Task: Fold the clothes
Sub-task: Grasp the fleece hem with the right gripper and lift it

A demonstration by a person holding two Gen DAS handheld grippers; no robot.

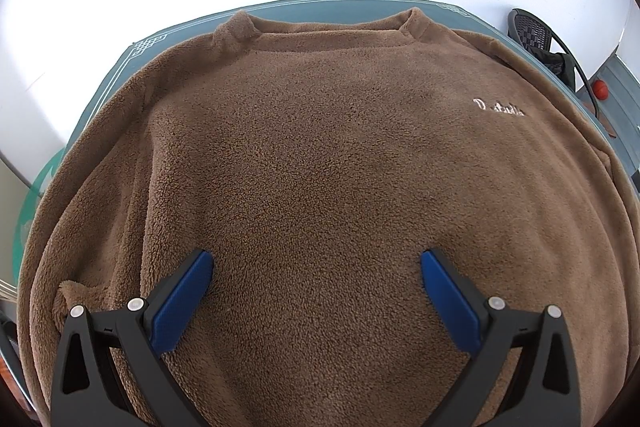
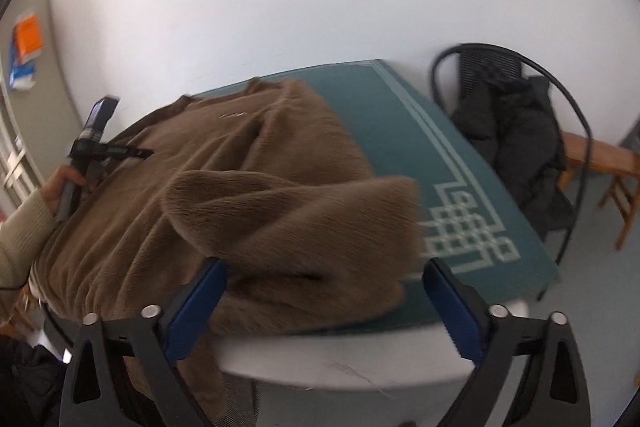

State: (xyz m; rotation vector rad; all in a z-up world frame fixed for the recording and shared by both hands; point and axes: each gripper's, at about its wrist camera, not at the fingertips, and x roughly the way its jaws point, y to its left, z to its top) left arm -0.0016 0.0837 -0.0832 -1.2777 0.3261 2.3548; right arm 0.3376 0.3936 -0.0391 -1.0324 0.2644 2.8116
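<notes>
Sweater [image 1: 320, 167], brown and fleecy, fills my left wrist view, spread front-up on the green mat [image 1: 132, 63] with its collar at the far edge. My left gripper [image 1: 317, 263] hovers over its near part, jaws wide apart and empty. From the right wrist, my right gripper [image 2: 324, 273] stands open around a sleeve [image 2: 288, 211] folded across the body, pads not pressing. A chair [image 2: 516, 131] with a black jacket [image 2: 504, 131] stands far right.

One brown sweater [image 1: 320, 147], one green mat [image 2: 420, 147], two tools [image 1: 316, 279] [image 2: 324, 287], one chair [image 2: 512, 99].

Blown-out white wall, fisheye-curved edges, motion blur in right wrist view.
</notes>
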